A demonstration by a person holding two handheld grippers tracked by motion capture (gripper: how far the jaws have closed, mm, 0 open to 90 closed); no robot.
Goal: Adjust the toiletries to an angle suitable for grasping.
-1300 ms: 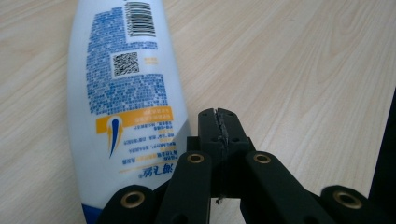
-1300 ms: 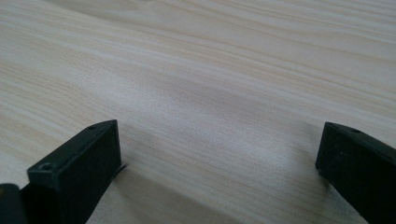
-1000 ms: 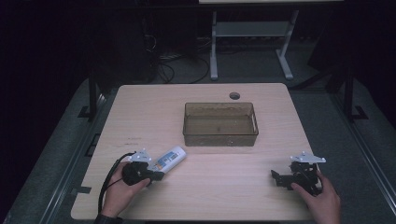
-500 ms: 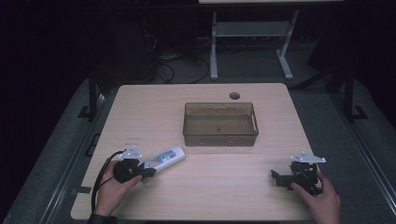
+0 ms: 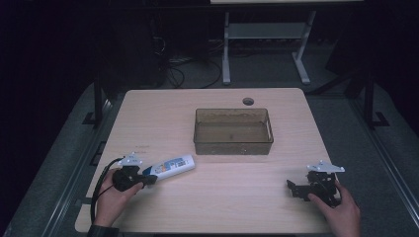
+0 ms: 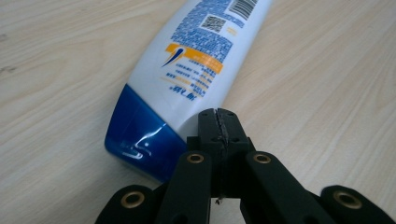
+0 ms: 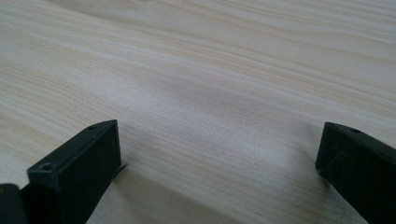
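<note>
Shampoo bottle (image 5: 173, 167) lies flat on the desk (image 5: 163, 113), near-left, blue cap (image 6: 135, 137) twd the left gripper (image 5: 148, 178). Left gripper's jaws are pressed together w/ nothing between, tips just beside the bottle at cap end. Right gripper (image 5: 292, 187) rests near-right, well apart from the bottle, jaws wide apart over bare wood. Brown tray (image 5: 232, 146) sits mid-desk, farther back.

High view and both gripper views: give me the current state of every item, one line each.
Shampoo bottle: lying on its side on the table, blue cap closed, cap end toward the left gripper.
Left gripper: fingers shut, empty, beside the bottle's cap.
Right gripper: fingers open, empty, low over bare table.
Plastic bin: upright, open-topped, looks empty.
</note>
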